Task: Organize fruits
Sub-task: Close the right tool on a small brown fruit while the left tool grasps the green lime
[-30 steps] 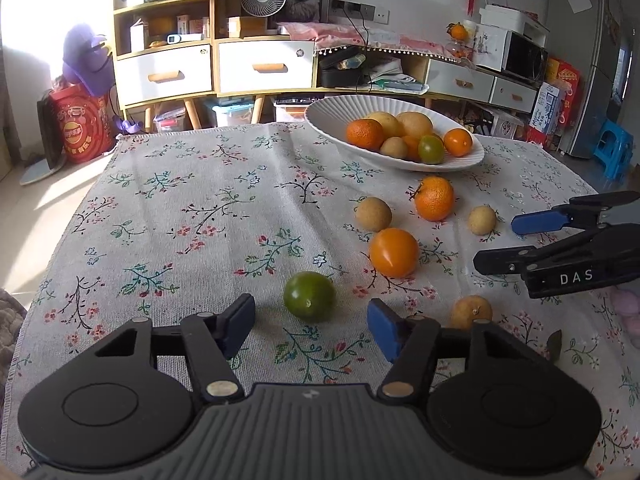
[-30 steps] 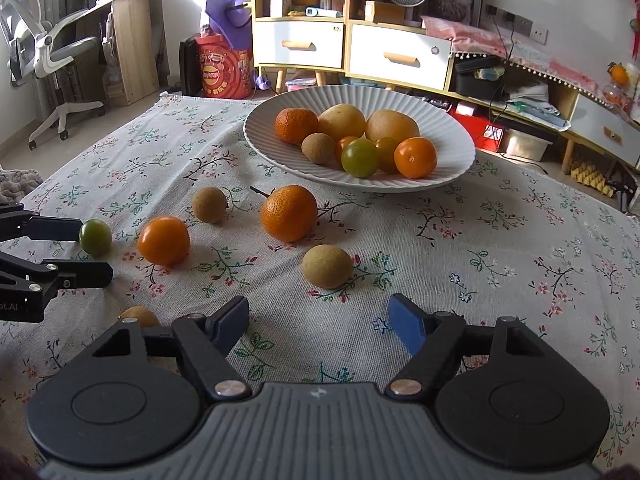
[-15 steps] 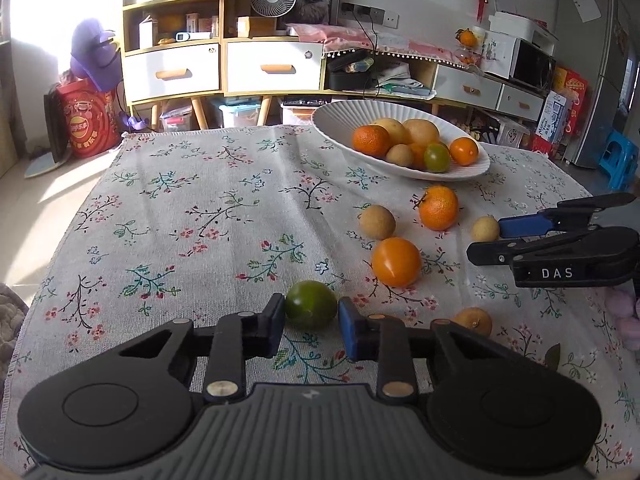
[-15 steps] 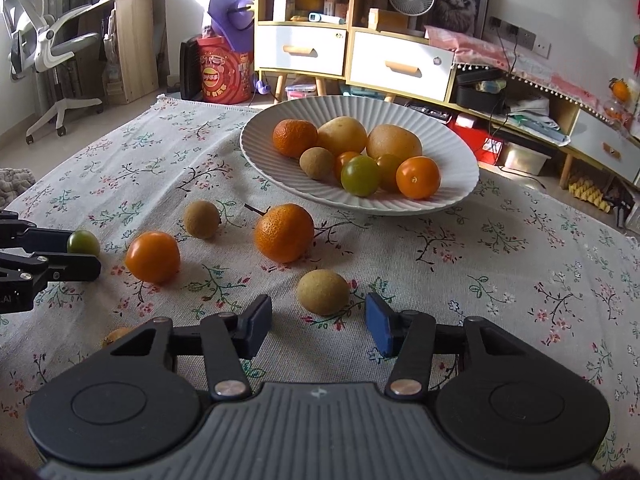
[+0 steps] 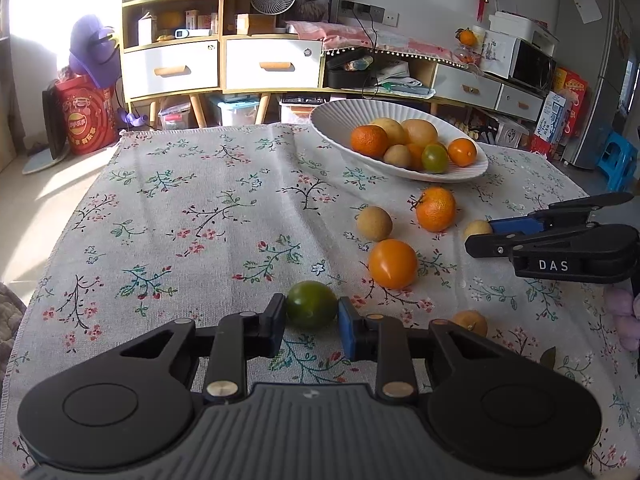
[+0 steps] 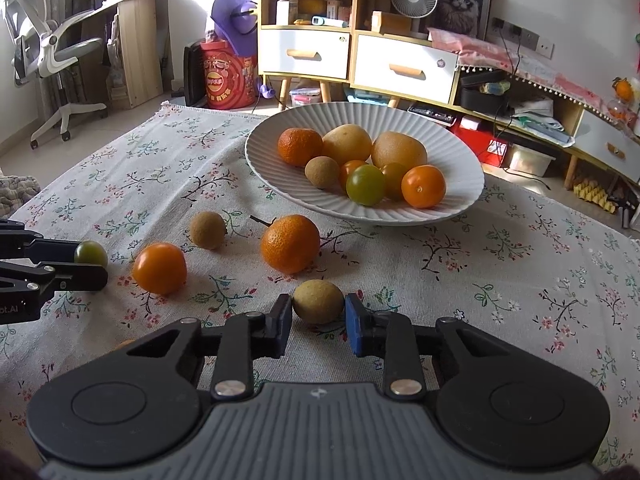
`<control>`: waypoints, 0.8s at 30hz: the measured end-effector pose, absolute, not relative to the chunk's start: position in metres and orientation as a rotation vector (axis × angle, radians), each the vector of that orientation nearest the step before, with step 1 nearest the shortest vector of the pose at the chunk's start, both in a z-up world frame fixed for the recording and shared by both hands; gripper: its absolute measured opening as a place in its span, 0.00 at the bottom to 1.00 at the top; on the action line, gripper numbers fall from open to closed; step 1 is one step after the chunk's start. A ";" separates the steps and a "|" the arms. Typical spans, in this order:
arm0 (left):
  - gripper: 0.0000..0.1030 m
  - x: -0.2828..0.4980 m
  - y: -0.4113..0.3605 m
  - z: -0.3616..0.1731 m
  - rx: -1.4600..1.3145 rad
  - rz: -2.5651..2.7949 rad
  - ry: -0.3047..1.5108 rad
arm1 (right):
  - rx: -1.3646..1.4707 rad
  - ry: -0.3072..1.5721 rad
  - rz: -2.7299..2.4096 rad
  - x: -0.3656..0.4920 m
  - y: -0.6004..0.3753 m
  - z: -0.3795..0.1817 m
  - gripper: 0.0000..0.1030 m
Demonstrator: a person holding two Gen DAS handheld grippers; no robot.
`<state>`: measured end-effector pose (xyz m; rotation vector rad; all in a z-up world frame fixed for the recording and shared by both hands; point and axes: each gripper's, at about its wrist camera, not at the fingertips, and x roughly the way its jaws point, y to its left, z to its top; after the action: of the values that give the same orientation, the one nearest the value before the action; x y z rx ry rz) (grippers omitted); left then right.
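A green round fruit (image 5: 311,309) sits on the flowered tablecloth (image 5: 200,220) between the pads of my left gripper (image 5: 312,320), which is shut on it. From the right wrist view that fruit (image 6: 91,251) shows in the left gripper (image 6: 90,263) at the far left. A small brown fruit (image 6: 318,300) lies between the blue pads of my right gripper (image 6: 318,315); its jaws are closing and both pads touch the fruit. A white ribbed bowl (image 6: 280,184) behind holds several fruits.
Loose on the cloth lie an orange tomato (image 6: 160,268), a mandarin with a stem (image 6: 290,243), another brown fruit (image 6: 208,230) and a small orange fruit (image 5: 470,322) beside my left gripper. Shelves and drawers (image 5: 260,64) stand beyond the table's far edge.
Both grippers went from wide open to closed, the left around the green fruit first, the right around the brown fruit after. Each edged slightly forward over its fruit.
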<state>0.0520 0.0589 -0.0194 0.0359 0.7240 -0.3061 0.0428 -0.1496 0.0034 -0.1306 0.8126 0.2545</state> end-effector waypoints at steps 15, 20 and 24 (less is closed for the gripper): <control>0.21 0.056 0.057 -0.013 0.011 -0.331 0.745 | -0.106 0.816 0.273 0.041 -0.146 0.012 0.25; 0.21 0.059 0.054 -0.009 -0.005 -0.343 0.747 | -0.082 0.818 0.282 0.041 -0.146 0.017 0.25; 0.21 0.061 0.051 -0.004 -0.023 -0.351 0.744 | -0.057 0.812 0.290 0.041 -0.147 0.023 0.25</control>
<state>0.0612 0.0514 -0.0043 -0.0232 0.7436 -0.3515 0.0414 -0.1475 0.0225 -0.0569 0.8117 0.2903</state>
